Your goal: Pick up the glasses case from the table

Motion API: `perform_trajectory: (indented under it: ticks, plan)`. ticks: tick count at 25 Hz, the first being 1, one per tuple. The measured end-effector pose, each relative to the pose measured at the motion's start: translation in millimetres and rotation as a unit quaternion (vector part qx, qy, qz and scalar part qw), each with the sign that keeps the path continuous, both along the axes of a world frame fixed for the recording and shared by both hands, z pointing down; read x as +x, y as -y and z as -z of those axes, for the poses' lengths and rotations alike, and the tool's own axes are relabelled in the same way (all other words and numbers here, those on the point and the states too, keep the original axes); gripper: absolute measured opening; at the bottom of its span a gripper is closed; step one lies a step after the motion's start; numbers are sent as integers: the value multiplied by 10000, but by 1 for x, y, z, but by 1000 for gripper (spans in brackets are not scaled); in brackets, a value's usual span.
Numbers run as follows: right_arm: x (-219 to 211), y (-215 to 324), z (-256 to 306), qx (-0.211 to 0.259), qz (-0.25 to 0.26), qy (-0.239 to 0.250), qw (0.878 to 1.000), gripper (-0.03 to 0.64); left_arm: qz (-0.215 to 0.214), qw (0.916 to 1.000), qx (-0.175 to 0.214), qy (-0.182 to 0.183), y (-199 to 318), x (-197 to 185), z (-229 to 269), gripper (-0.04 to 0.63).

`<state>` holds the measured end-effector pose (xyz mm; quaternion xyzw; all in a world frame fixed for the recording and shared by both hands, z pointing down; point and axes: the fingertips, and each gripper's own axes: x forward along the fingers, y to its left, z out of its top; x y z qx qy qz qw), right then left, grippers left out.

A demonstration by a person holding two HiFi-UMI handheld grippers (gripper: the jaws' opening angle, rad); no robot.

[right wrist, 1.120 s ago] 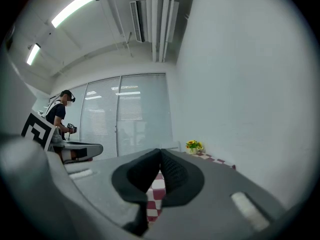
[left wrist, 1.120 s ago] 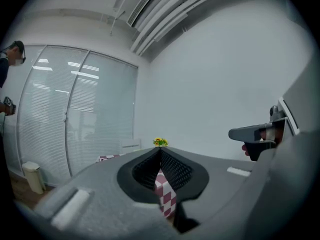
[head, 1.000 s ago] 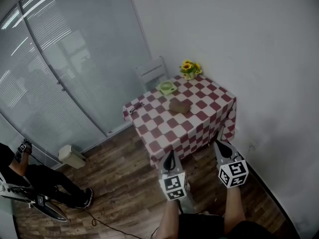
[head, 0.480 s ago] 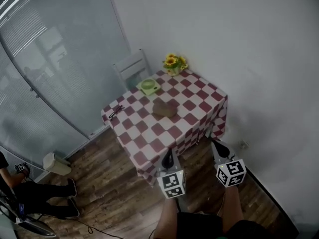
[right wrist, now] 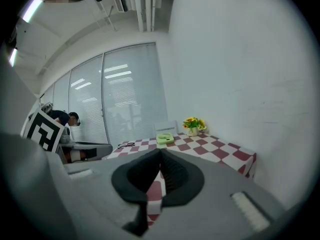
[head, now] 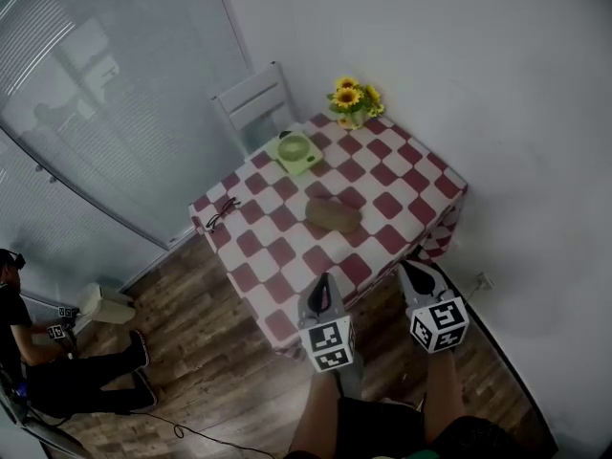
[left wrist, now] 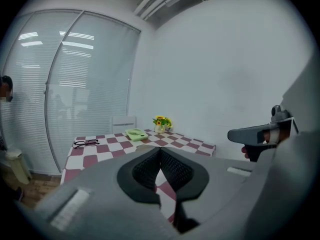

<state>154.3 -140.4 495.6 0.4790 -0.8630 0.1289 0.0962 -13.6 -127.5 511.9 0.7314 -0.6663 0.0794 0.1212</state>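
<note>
- we've got the glasses case (head: 333, 215) lying in the middle of the table (head: 394, 203)
- our left gripper (head: 323, 283) and right gripper (head: 414, 270) hover off the table's near edge, jaws pressed together, empty

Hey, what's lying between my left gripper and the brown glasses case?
Nothing. The head view shows only bare checked tablecloth between the left gripper and the glasses case.
</note>
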Motion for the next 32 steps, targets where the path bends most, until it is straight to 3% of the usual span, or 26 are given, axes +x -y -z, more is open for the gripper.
perform_trajectory:
  ticks: [13,26,32]
  plan:
    - [-51,95,-30,-409,164,-689,9966,3,124,9979,-459,-435,96,-44,-41,11]
    - [-85,135,-36,-481,711,-1368,9869,3,374,9963,-499,-599,122,-71,-56,11]
    - [-109,158,-51,-540,1212,-1515,9795,5,790,9935,-563,-593,135,-99,-65,11]
